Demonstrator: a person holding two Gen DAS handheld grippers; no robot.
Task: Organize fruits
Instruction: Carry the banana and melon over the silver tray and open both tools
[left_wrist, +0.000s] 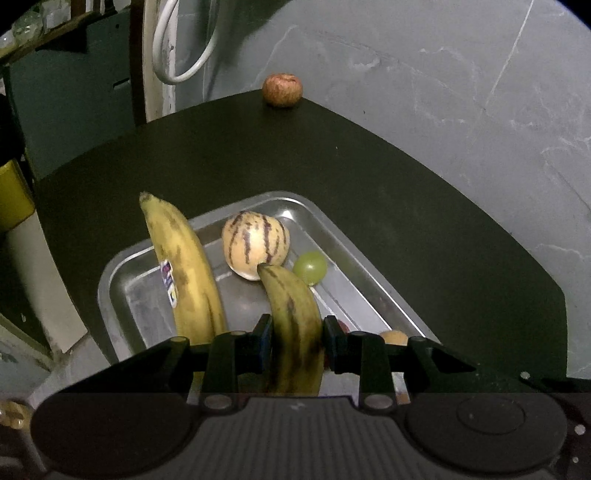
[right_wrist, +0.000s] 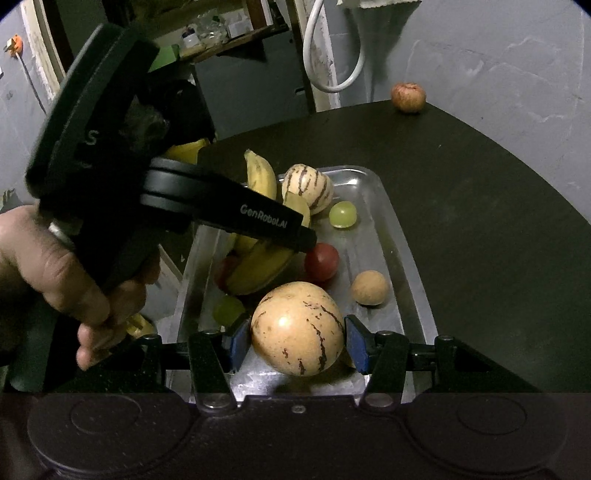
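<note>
**Both grippers over the fruit tray**

Left gripper (left_wrist: 297, 341): clenched on a banana (left_wrist: 295, 325), tip touching the striped melon (left_wrist: 256, 245). A second, stickered banana (left_wrist: 184, 273) leans on the metal tray's (left_wrist: 118, 269) left rim; green grape (left_wrist: 310, 267) just beside the melon. Right gripper (right_wrist: 297, 341): pads against a tan streaked melon (right_wrist: 297, 328), low over the tray's near end. Red fruit (right_wrist: 322, 261) and small tan fruit (right_wrist: 369, 287) lie in the tray. Apple (right_wrist: 408, 96) far off, on the dark table's (right_wrist: 461, 221) back edge.

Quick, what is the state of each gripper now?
Left gripper: shut on a banana.
Right gripper: shut on a striped melon.
</note>
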